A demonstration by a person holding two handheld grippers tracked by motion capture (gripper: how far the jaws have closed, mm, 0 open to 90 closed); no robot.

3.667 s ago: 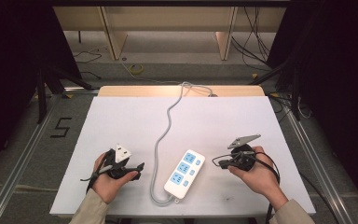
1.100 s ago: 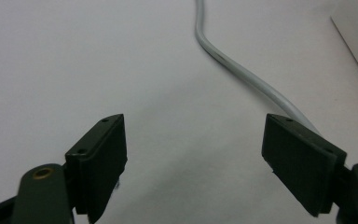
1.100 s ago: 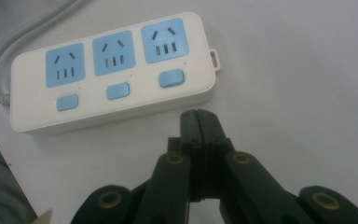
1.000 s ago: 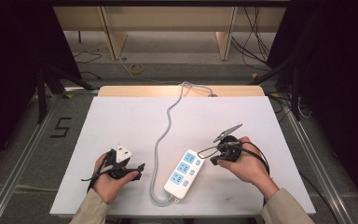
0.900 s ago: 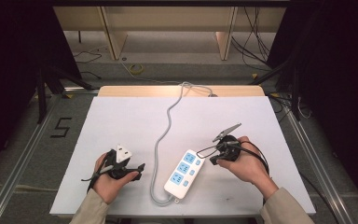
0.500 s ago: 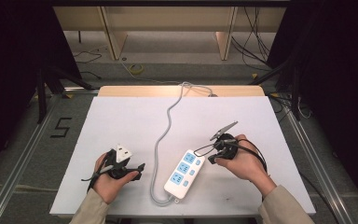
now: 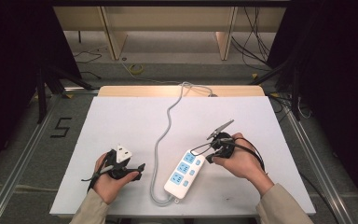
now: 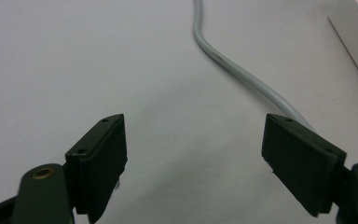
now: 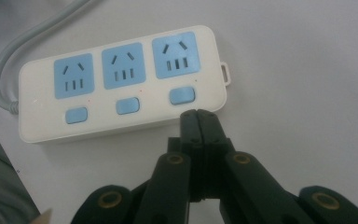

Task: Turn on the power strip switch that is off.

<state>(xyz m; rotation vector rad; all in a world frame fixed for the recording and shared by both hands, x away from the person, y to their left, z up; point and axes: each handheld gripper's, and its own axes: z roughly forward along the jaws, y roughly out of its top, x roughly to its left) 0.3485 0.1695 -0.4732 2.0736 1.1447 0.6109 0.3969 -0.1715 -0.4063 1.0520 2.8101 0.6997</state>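
Two grippers rest low on the table (image 7: 121, 116). Left gripper (image 8: 193, 163): jaws wide apart, nothing between, cord (image 8: 233, 70) beyond. Power strip (image 7: 183, 173) lies centre. Right gripper (image 9: 198, 119): jaws pressed together, tips beside the strip's end switch (image 9: 182, 95).

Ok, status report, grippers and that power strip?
Left gripper open, empty, beside the grey cord. Right gripper shut, tips at the power strip by an end switch. Nothing blocking.

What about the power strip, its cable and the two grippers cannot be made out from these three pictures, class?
- Cable: its far end runs off the table's back edge, high view.
- Power strip: switch positions unreadable; in the left gripper view the frame edge cuts it.
- Right gripper: whether the tips touch the strip.
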